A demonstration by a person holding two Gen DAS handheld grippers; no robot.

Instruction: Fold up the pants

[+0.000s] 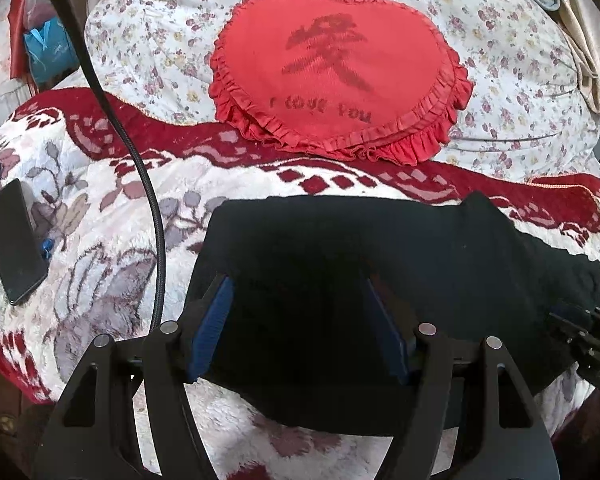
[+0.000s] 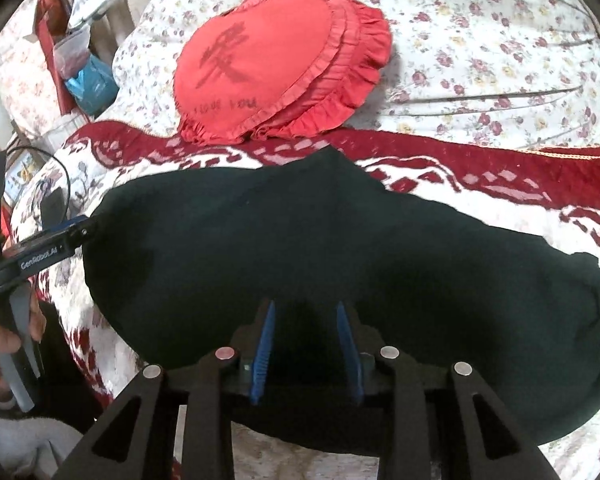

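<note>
Swallowing nearly all detail, the black of the pants point(image 2: 300, 248) leaves folds and seams hard to make out; they lie as a dark mass across the red-and-white plush blanket point(image 1: 100, 208) on the bed, and their near edge is hidden behind the gripper frames in both views. The left gripper point(image 1: 300, 312) points steeply down over the pants' left part, its blue pads point(image 1: 214, 320) standing well apart with only flat cloth below — nothing pinched. From the right wrist view it shows side-on at the pants' left edge, held by a hand point(image 2: 4, 340) cut off at the frame's border. The right gripper point(image 2: 306, 332) also tilts down over the pants, its pads a modest gap apart; whether cloth lies between them is lost in the dark. Behind the pants a red heart-shaped cushion point(image 1: 340, 76) with faded lettering rests on a flowered quilt point(image 1: 520, 92). A dark phone point(image 1: 14, 240) lies on the blanket at the left, beside a black cable point(image 1: 148, 200). At the far left a blue bag point(image 2: 94, 84) sits among blurred clutter — its contents are unreadable.
</note>
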